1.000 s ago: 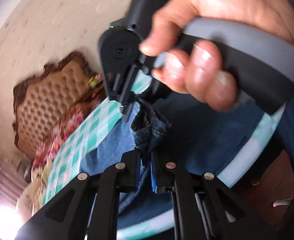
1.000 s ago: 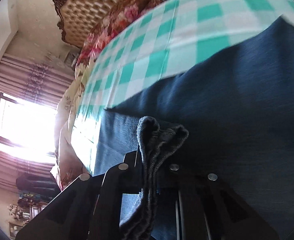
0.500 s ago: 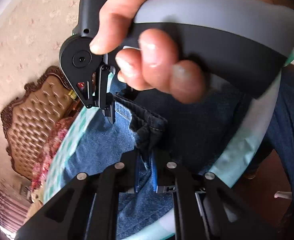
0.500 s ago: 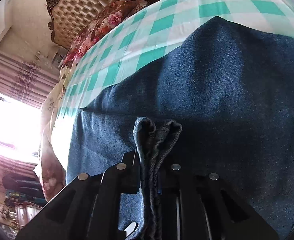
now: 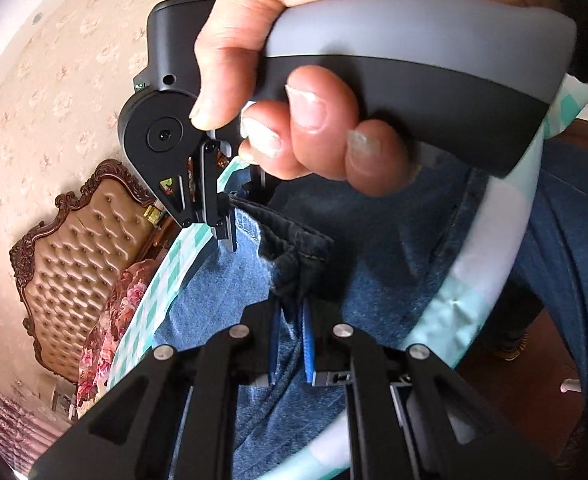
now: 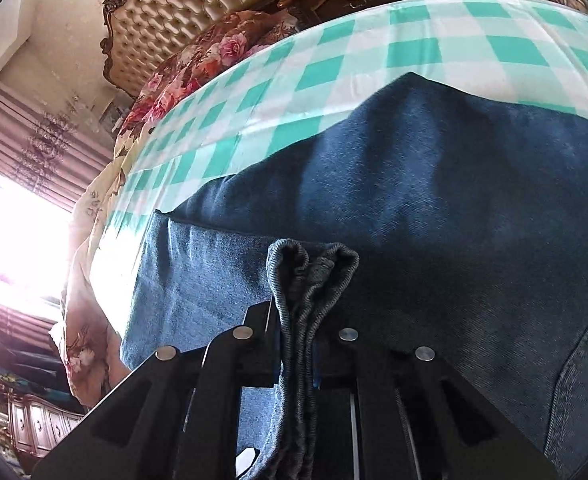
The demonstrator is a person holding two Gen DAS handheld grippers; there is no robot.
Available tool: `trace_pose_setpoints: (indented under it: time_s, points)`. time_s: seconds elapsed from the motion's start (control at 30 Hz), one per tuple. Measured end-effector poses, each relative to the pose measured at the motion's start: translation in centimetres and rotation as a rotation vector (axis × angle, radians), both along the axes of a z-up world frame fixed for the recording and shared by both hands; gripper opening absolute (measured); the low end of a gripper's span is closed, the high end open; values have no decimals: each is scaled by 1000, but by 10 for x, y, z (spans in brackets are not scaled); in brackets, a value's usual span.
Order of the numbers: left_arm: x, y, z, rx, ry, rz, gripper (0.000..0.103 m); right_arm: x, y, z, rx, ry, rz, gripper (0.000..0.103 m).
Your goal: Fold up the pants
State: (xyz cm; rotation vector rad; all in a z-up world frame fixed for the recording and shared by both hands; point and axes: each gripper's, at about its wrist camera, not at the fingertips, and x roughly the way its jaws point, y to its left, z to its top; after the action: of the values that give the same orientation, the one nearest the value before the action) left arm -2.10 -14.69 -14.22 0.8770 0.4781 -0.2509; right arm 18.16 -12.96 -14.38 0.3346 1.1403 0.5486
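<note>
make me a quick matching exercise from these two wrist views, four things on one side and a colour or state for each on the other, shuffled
Things:
1. jeans
2. checked cloth
3. headboard
4. left gripper

States or colours:
A. tan, button-tufted, dark carved frame
B. shut on a bunched fold of denim
C. green and white squares
D. blue denim, spread over the cloth

Pairs: 1-D, 2-C, 3-A, 4-B

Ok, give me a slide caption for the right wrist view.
Right claw shut on a bunched jeans edge, above the green checked cloth.
</note>
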Motion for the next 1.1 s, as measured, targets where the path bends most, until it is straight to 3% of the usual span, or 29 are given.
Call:
trace_pose_setpoints:
  time_s: [0.53, 0.67, 0.8, 0.87, 0.93, 1.0, 1.1]
  points:
    - [0, -2, -3, -10, 23, -9, 9, 8, -4, -2, -28, -1, -42, 13]
    - [5, -3, -2, -10, 20, -9, 10, 9, 3, 1, -97, -44, -51, 13]
    - [-3, -9, -11, 19, 20, -21, 13, 9, 2, -1, -180, -70, -89, 25]
    - [-6, -6, -7, 3, 9, -21, 28, 6, -3, 5, -213, -101, -126, 31]
    - [-10, 2, 5, -43, -27, -5, 70, 3, -12, 16, -254, -149, -188, 40]
    - [-18, 14, 20, -100, -54, 4, 76, -3, -20, 33, -332, -215, -284, 41]
    - [-38, 52, 44, -200, -104, 105, 77, -30, -12, 66, -323, -350, -300, 41]
